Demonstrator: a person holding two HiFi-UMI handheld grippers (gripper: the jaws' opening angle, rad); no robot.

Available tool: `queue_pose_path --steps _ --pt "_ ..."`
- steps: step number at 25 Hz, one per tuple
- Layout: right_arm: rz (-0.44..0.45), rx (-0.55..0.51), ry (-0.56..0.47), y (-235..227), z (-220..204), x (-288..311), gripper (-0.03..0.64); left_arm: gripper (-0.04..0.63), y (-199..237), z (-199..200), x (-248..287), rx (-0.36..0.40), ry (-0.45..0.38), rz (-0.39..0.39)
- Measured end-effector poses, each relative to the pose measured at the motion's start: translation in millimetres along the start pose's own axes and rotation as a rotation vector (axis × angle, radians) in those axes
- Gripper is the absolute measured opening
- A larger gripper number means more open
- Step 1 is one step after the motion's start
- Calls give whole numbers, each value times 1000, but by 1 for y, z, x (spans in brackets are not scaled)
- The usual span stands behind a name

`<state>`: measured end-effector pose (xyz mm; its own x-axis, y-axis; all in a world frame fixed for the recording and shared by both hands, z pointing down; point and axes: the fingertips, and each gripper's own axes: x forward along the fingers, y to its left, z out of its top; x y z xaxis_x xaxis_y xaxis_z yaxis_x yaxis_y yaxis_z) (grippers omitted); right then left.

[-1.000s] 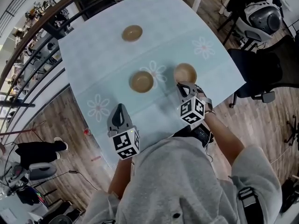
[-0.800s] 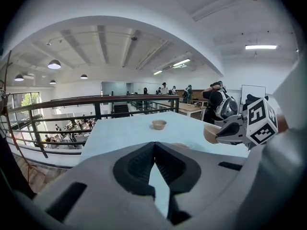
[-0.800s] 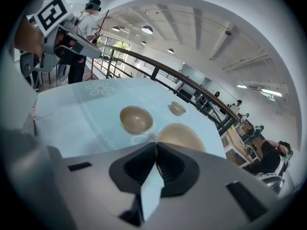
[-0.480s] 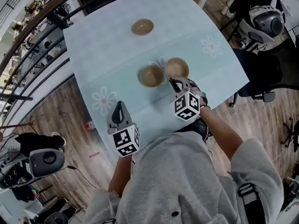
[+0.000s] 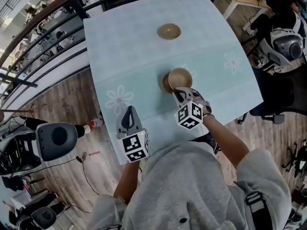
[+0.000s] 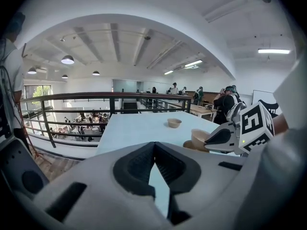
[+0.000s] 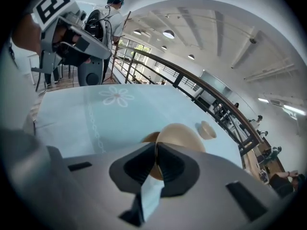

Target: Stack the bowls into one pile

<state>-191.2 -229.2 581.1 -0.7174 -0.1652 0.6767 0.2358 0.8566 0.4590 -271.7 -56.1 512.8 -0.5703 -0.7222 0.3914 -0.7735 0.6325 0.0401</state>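
On the counter (image 5: 124, 47) no pile stands yet: the right hand-held gripper (image 5: 180, 93) pinches one bowl (image 5: 180, 76) by its rim over a second bowl (image 5: 165, 83), a third bowl (image 5: 169, 31) sits well apart, and the left hand-held gripper (image 5: 128, 114) is closed and empty.

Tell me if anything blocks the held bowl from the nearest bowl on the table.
Nothing visible does. The right gripper has the held bowl by its rim, overlapping the near bowl; the far bowl sits well away.
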Motion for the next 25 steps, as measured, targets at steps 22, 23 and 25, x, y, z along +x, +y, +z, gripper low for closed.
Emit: queue_pose_path --steps 22,23,25 --pt "105 6 33 29 -7 28 37 18 13 1 0 -15 0 14" --pt "108 10 35 30 -7 27 37 18 12 1 0 -14 3 11" --pt "110 9 41 33 -8 27 37 18 11 0 0 -14 10 3"
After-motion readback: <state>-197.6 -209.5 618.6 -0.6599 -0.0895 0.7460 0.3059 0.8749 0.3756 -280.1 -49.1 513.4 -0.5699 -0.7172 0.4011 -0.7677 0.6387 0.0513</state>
